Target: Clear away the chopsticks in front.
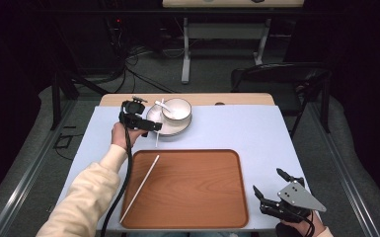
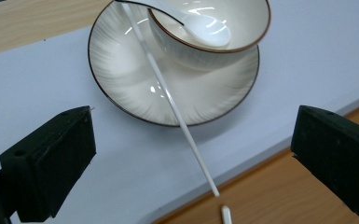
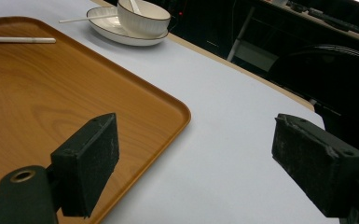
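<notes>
Your left tool [image 1: 148, 127] hangs wide open and empty beside the plate [image 2: 121, 74], where one chopstick [image 2: 177, 112] leans; its mate [image 1: 139, 189] lies on the tray [image 1: 202, 197]. Next, close on the leaning stick. Your right tool [image 1: 269, 190] rests open and empty.

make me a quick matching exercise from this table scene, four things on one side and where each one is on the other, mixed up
Things:
1. spoon
2. bowl
3. chopstick on the plate
4. second chopstick

Places:
A. lying flat in the wooden tray
B. standing on the plate
C. resting inside the bowl, handle over its rim
D. one end on the plate, the other reaching out over the pale mat

Pairs: 1-C, 2-B, 3-D, 4-A
</notes>
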`<state>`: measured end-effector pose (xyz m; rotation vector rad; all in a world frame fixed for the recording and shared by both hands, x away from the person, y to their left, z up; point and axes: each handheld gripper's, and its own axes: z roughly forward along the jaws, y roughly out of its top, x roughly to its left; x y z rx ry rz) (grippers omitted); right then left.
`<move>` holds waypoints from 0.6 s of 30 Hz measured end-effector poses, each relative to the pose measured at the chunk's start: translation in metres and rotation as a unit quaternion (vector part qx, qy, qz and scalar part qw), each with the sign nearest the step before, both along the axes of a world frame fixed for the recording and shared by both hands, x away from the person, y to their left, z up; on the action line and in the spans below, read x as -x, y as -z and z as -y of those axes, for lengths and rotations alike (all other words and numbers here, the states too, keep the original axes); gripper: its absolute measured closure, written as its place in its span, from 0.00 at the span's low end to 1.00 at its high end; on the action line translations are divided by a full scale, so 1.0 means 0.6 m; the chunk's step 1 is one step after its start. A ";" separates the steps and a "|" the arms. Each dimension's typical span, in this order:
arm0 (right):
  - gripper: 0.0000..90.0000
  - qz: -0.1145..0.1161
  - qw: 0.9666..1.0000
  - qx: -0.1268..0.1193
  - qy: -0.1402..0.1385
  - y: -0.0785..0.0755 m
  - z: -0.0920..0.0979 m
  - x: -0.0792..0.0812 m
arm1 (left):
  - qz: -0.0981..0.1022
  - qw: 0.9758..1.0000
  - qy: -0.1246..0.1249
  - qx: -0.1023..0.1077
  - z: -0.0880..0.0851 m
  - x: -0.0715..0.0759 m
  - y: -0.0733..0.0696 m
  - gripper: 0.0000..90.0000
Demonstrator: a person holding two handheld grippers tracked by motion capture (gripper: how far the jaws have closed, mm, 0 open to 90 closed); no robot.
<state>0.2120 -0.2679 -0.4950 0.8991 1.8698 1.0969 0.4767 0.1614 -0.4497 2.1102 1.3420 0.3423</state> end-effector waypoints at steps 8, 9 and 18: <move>0.16 -0.001 1.000 -0.001 -0.001 0.000 0.001 0.000 | -0.021 0.999 -0.023 -0.007 0.007 -0.054 0.019 0.00; 0.16 -0.001 1.000 -0.001 -0.001 0.000 0.001 0.000 | -0.021 0.999 -0.023 -0.007 0.007 -0.054 0.019 0.00; 0.16 -0.001 1.000 -0.001 0.000 0.000 0.001 0.000 | -0.039 0.998 -0.035 -0.041 0.017 -0.088 0.057 0.06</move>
